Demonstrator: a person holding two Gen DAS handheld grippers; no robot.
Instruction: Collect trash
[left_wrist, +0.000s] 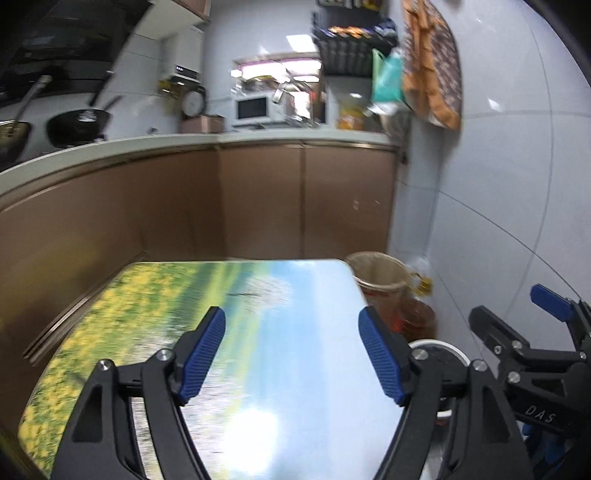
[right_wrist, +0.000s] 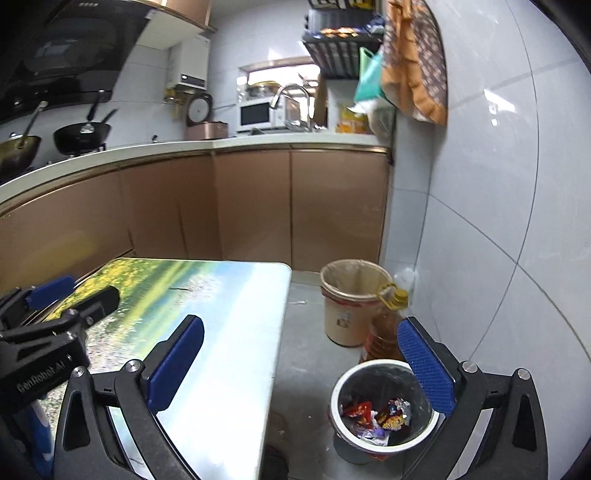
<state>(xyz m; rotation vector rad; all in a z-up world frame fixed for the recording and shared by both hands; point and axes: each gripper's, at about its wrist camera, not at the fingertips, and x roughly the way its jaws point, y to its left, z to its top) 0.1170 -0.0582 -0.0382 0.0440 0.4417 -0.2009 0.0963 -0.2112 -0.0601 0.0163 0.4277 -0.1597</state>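
**Inspector:** Where the right gripper (right_wrist: 301, 363) hangs nearest the lens, how do its jaws stand?

**Assistant:** Spread wide, nothing between the blue pads. One finger is over the table (right_wrist: 221, 369), the other over the small bin (right_wrist: 341, 387).

**Inspector:** And the left gripper (left_wrist: 291, 354)?

**Assistant:** Likewise spread wide and holding nothing. It sits above the table's printed top, a meadow-and-sky picture. That view is blurred.

**Inspector:** Location of the trash?

**Assistant:** Wrappers (right_wrist: 376, 413), red, purple and silver, lie in the bottom of the small bin, which stands on the floor just beside the table's right edge. It has a white rim and a dark liner.

**Inspector:** Behind it?

**Assistant:** A bottle of amber liquid (right_wrist: 384, 332) with a yellow cap, touching or nearly touching the small bin; I cannot tell which. Just beyond stands a larger bucket (right_wrist: 343, 317) lined with a pale bag, near the tiled wall.

**Inspector:** Farther back?

**Assistant:** Brown cabinets (right_wrist: 255, 206) under a pale counter. On it, a black wok (right_wrist: 82, 136) at left, a microwave (right_wrist: 258, 114) toward the middle, a tap (right_wrist: 291, 99) beside that.
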